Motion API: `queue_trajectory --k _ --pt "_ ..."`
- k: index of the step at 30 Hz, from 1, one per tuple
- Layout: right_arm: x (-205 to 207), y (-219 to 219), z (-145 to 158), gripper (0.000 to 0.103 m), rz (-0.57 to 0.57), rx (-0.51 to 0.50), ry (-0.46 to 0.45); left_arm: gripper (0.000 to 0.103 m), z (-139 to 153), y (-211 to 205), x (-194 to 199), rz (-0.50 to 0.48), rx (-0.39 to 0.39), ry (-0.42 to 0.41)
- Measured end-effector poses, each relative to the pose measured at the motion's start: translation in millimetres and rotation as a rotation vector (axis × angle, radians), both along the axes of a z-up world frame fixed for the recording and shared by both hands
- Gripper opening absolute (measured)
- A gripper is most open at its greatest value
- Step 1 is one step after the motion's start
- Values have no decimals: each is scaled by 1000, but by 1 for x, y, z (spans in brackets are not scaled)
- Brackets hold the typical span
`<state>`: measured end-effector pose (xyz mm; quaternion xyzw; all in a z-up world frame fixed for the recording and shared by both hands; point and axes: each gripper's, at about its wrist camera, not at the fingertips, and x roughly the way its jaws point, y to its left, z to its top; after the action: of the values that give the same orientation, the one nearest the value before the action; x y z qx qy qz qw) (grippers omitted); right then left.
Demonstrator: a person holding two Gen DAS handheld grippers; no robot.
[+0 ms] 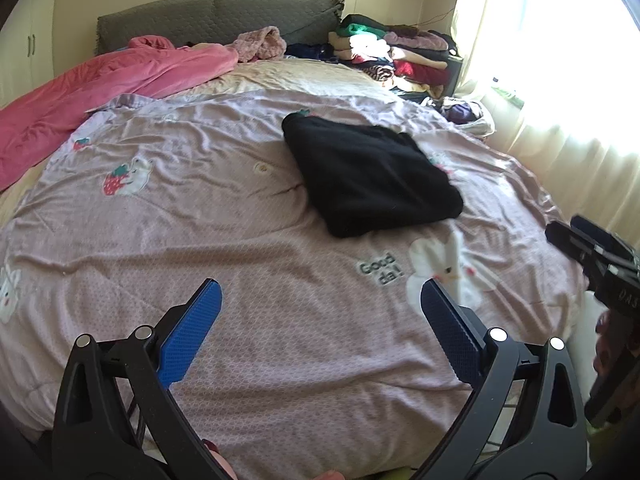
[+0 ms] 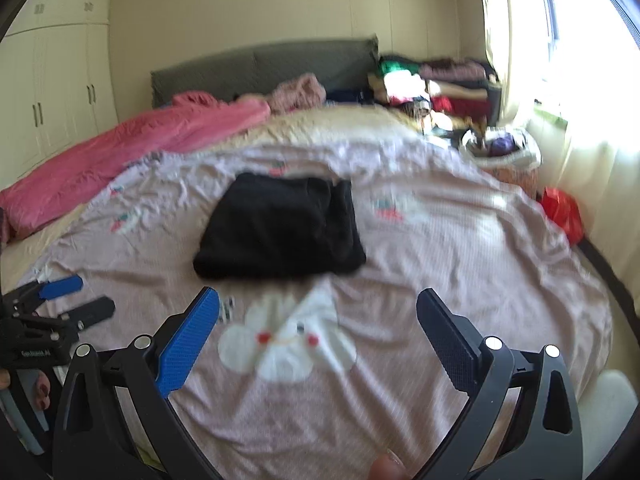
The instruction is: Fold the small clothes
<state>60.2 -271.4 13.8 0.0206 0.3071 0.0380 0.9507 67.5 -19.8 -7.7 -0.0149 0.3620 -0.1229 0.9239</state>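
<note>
- The bed (image 1: 280, 360) fills both views, spread with a wrinkled pale lilac quilt (image 1: 200, 208) printed with strawberries and white rabbits.
- Over on the far left side lies a crumpled pink velvety blanket (image 1: 100, 84), running up toward the grey quilted headboard (image 1: 216, 16).
- Far right corner by the bright window: a heap of mixed coloured clothes (image 1: 400, 52), piled against the wall.
- Centre of the quilt, there it is: the folded black knit garment (image 1: 368, 176), a flat, roughly square bundle, lying alone and well apart from both tools.
- Left hand-held gripper (image 1: 320, 308) hangs above the near edge of the bed, blue-padded fingers (image 1: 192, 332) spread wide, nothing between them.
- Right hand-held gripper (image 2: 318, 316), same story: jaws wide apart, empty, over the white rabbit print (image 2: 288, 344), short of the garment.
</note>
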Motion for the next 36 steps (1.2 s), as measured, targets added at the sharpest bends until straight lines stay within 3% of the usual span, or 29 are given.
queue_trajectory --k 6,36 --pt "6 8 -33 99 -8 0 77 94 -16 3 7 12 4 45" --pt "1 11 -24 99 12 -5 45 94 -13 3 4 23 1 57"
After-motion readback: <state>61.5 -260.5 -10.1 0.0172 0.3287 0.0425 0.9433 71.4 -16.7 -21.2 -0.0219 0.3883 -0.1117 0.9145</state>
